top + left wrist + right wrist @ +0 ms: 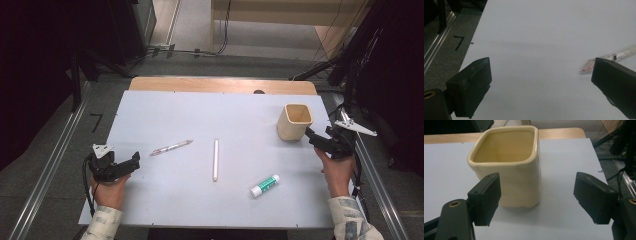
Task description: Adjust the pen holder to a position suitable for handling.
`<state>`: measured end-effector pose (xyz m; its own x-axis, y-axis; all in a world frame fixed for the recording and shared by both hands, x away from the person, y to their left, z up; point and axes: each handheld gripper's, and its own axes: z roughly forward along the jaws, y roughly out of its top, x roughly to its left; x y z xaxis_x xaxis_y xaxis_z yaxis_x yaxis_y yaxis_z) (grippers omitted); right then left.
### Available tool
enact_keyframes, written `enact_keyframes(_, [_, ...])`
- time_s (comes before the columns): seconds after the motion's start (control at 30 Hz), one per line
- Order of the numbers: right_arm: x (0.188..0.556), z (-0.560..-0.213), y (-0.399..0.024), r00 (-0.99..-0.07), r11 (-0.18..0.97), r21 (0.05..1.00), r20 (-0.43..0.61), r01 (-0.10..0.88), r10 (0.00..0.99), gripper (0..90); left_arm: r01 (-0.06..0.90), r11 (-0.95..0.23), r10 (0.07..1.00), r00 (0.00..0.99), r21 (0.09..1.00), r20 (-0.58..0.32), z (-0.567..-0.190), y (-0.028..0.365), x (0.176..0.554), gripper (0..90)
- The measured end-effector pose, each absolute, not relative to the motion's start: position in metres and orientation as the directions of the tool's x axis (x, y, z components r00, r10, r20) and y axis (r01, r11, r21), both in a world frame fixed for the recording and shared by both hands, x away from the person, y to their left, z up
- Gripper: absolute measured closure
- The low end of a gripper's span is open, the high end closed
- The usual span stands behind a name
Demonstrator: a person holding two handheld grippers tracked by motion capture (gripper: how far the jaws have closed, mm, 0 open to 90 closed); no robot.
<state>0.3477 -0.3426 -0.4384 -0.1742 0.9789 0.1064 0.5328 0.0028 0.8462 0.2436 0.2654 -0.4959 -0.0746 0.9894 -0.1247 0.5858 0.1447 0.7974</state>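
Observation:
A cream square cup (294, 121) (509, 165) stands upright and empty at the table's back right. My right gripper (315, 138) (537, 197) is open just in front of it, with the cup partly between the jaws and untouched. A clear pen with a pink tip (172, 147) (609, 58) lies left of centre. My left gripper (131, 162) (541, 85) is open near the front left edge, a short way from the pen's tip. A white stick (215, 159) lies in the middle, and a glue stick with a green cap (264, 185) lies at the front right.
The white tabletop (200, 115) has a wooden strip (220, 85) along its far edge. Metal rails (55, 160) run along both sides on the floor. Cables and dark stands (350, 65) crowd the back right.

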Motion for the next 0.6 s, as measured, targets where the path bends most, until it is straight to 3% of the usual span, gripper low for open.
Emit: enact_keyframes(0.6, [0.364,-0.430,-0.342,-0.158,-0.008,0.851,0.107,0.525,0.982,20.8,0.582,0.152,0.988,-0.079,0.799,-0.130,-0.496,0.266,0.244,3.5])
